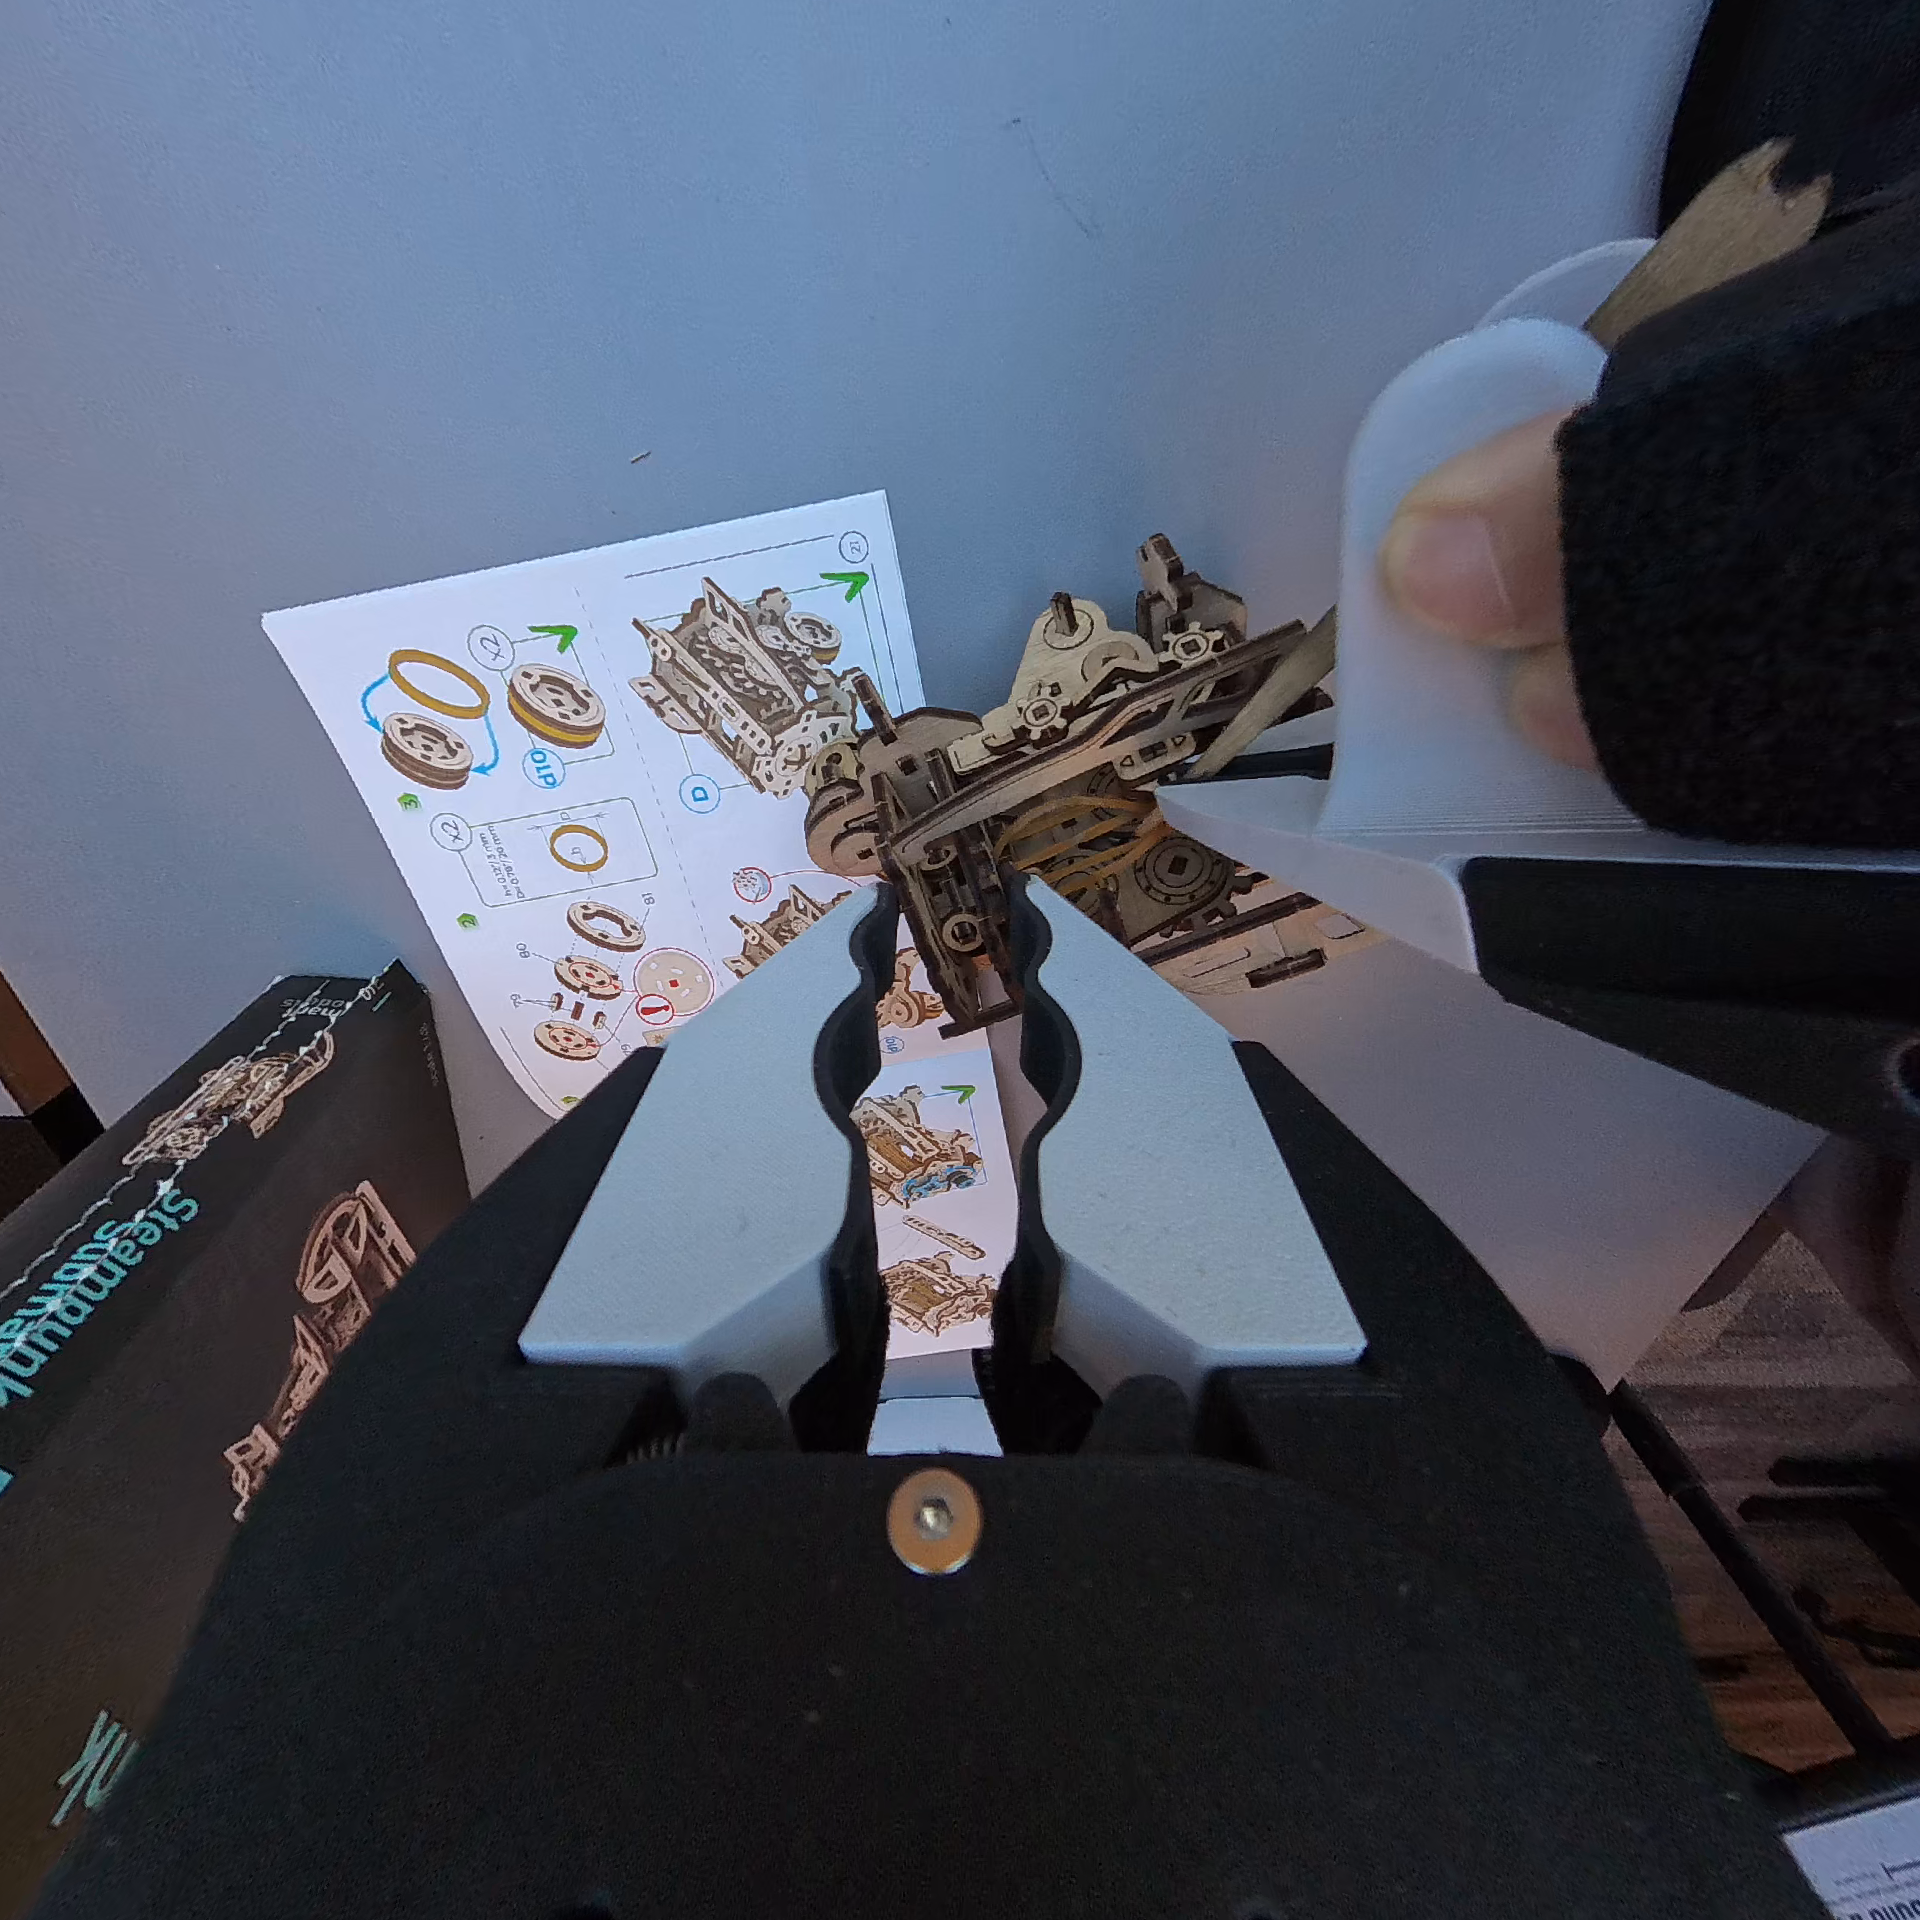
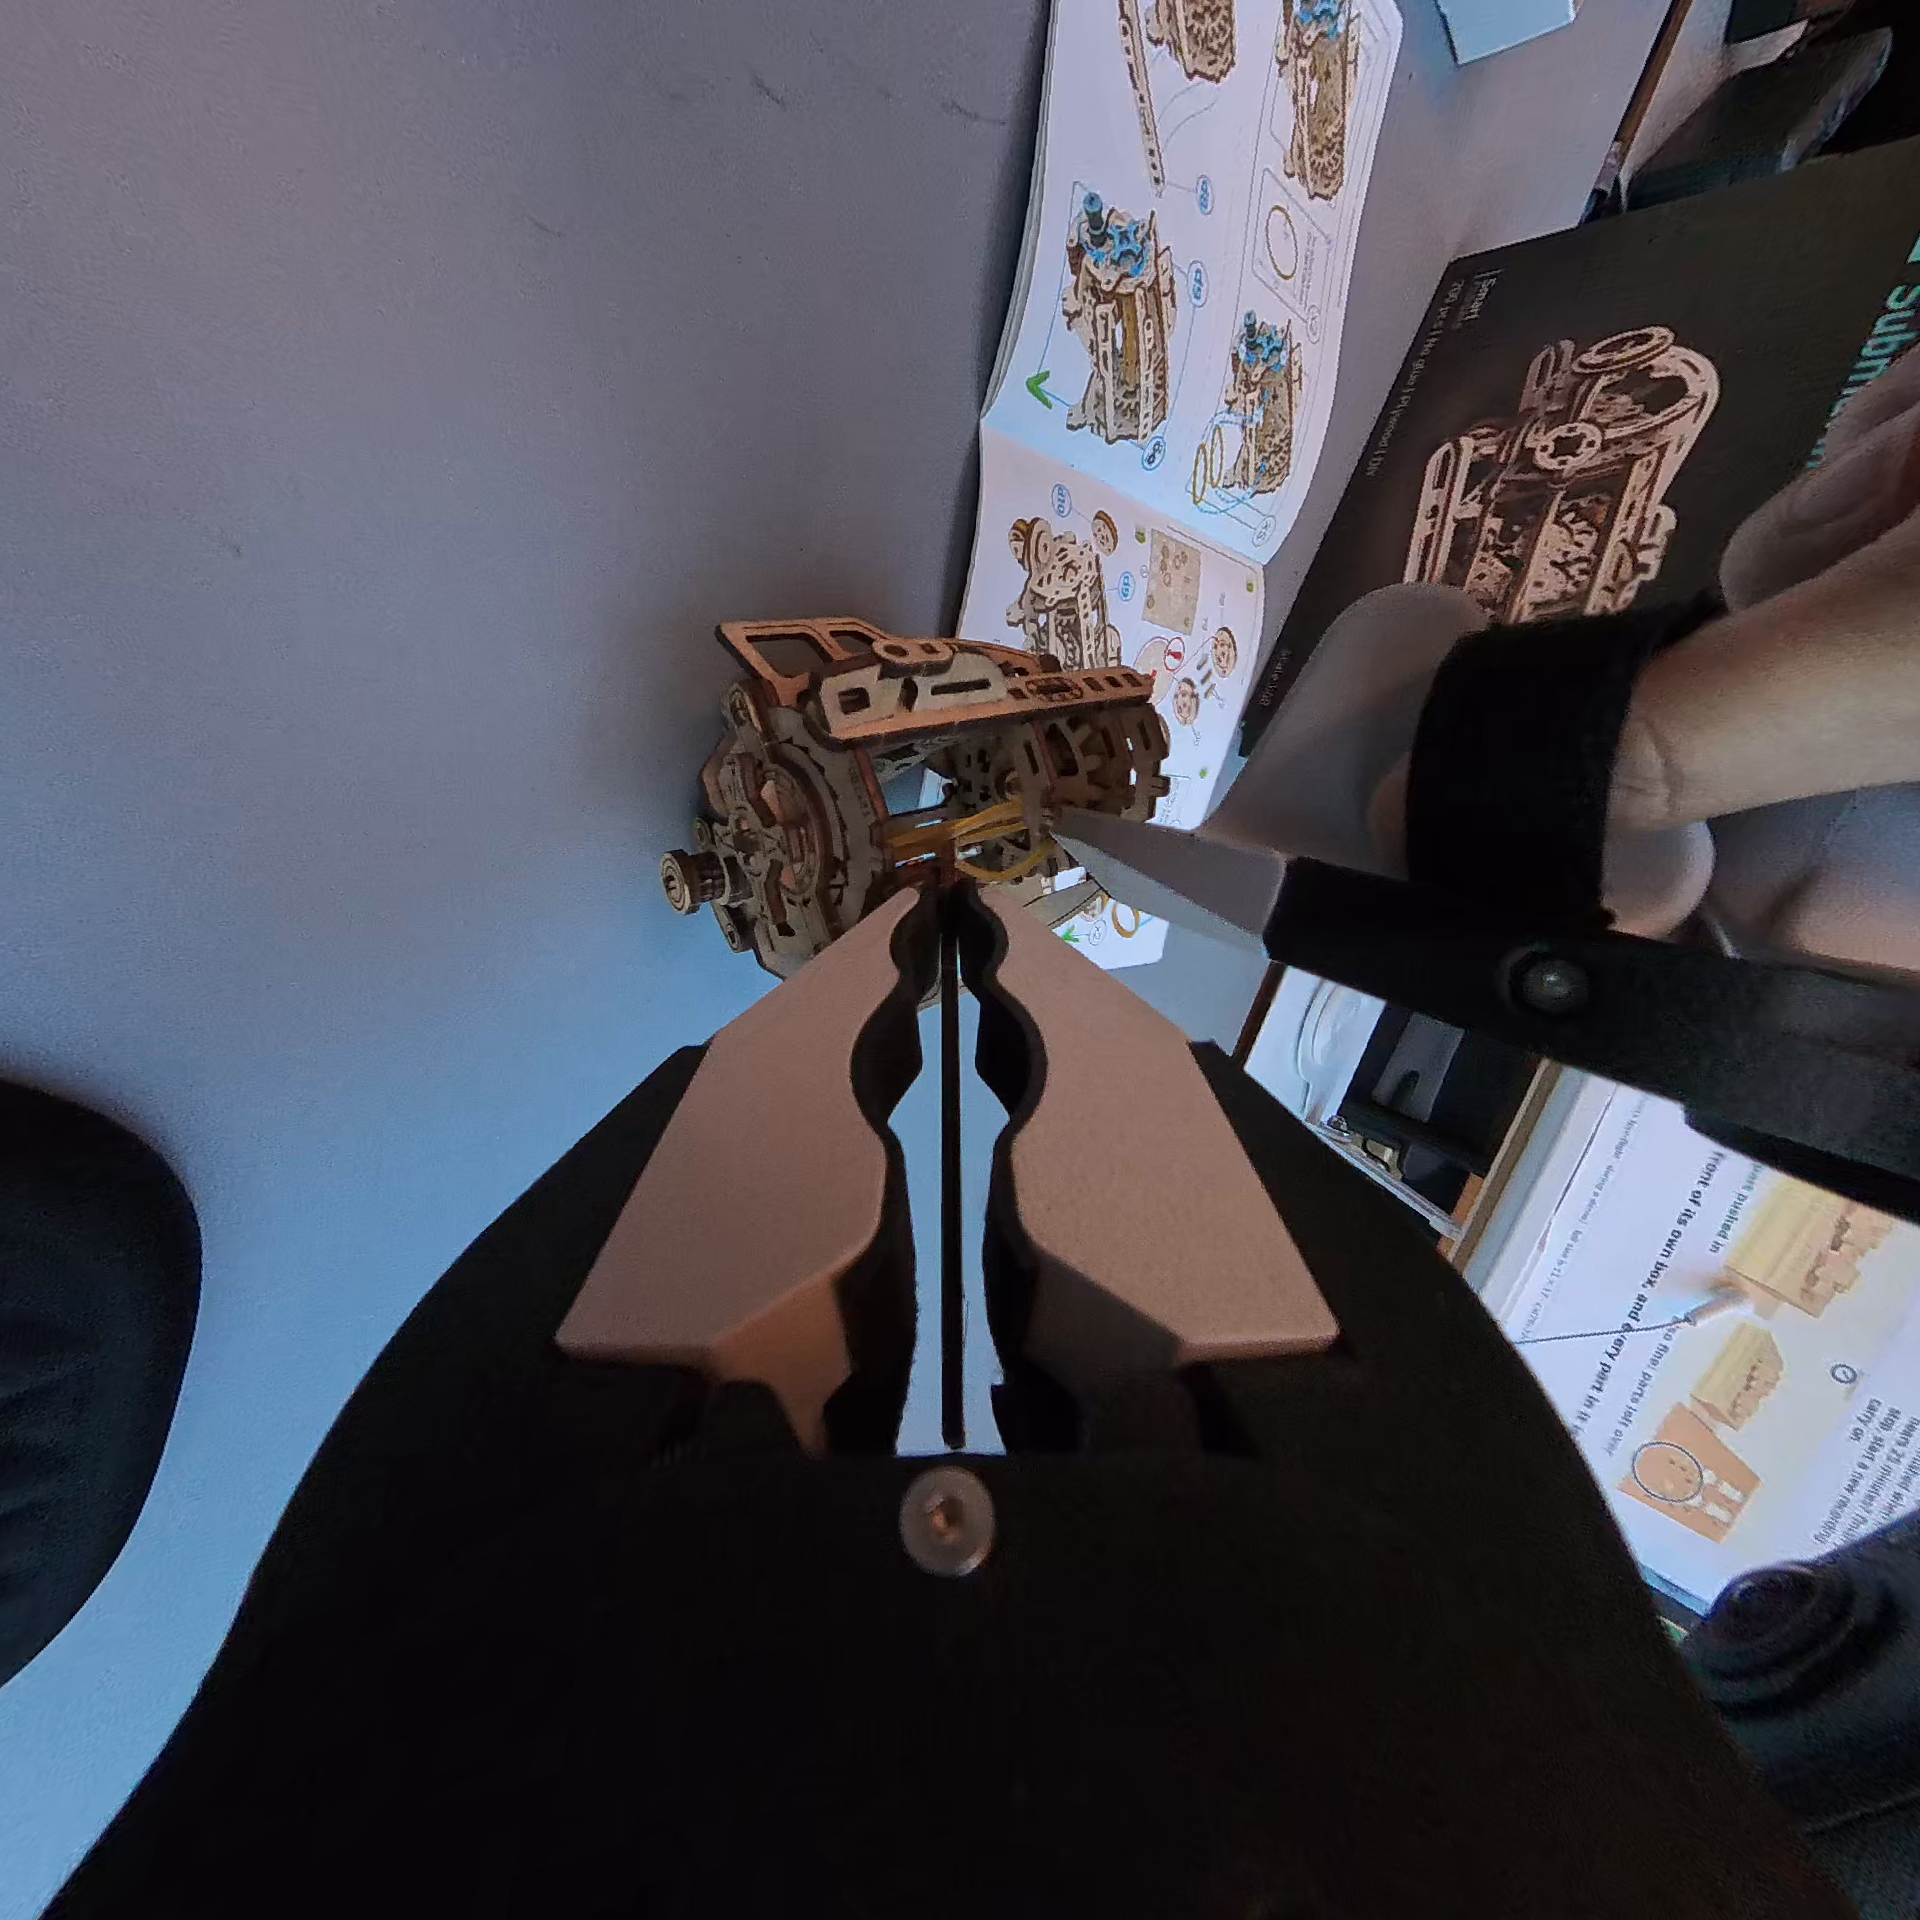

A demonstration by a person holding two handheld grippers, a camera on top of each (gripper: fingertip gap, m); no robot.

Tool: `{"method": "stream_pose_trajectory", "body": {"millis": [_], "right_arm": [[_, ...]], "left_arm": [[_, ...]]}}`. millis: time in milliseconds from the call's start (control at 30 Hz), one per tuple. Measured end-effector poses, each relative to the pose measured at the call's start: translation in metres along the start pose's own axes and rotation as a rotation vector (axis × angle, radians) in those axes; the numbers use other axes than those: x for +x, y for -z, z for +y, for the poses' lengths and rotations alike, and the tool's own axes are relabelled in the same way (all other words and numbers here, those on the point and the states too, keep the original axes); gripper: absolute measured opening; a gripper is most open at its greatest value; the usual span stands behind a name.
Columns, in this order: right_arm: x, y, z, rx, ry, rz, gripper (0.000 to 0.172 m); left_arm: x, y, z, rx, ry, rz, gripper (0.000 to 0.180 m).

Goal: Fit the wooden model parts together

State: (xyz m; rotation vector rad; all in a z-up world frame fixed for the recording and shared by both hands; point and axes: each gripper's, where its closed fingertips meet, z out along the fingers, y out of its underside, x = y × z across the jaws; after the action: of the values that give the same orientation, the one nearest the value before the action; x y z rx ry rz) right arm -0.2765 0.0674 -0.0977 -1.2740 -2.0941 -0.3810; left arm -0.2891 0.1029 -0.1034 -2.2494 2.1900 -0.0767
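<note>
My left gripper (image 1: 956, 904) is shut on the end frame of the partly built wooden model (image 1: 1049, 748) and holds it above the grey table (image 1: 520, 260). Both pads press on the frame. Yellow rubber bands (image 1: 1081, 831) are looped inside the model. My right gripper (image 2: 948, 899) is shut on a thin stick (image 2: 951, 1143), which looks dark edge-on. The stick's tip is at the rubber bands (image 2: 997, 831) on the model (image 2: 810, 800). The right gripper also shows in the left wrist view (image 1: 1184, 805), and the left gripper in the right wrist view (image 2: 1081, 831).
An open instruction booklet (image 1: 582, 727) lies on the table under the model and also shows in the right wrist view (image 2: 1174, 312). A black kit box (image 1: 208, 1195) lies beside it. A person's fingers (image 1: 1475, 561) hold the right gripper. A lit screen (image 2: 1714, 1351) is at lower right. My hands' fingertips stand some 4 cm from each other.
</note>
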Motion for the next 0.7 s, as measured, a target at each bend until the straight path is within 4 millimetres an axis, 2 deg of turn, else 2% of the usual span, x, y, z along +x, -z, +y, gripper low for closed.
{"method": "stream_pose_trajectory", "body": {"millis": [267, 700], "right_arm": [[-0.0046, 0.0037, -0.0011, 0.084, -0.028, -0.109, 0.001], [-0.0077, 0.0046, 0.0014, 0.152, 0.010, -0.184, 0.001]], "left_arm": [[-0.0001, -0.0001, -0.0004, 0.007, 0.004, 0.005, 0.019], [-0.0003, -0.0006, -0.0010, 0.006, 0.008, 0.013, 0.018]]}}
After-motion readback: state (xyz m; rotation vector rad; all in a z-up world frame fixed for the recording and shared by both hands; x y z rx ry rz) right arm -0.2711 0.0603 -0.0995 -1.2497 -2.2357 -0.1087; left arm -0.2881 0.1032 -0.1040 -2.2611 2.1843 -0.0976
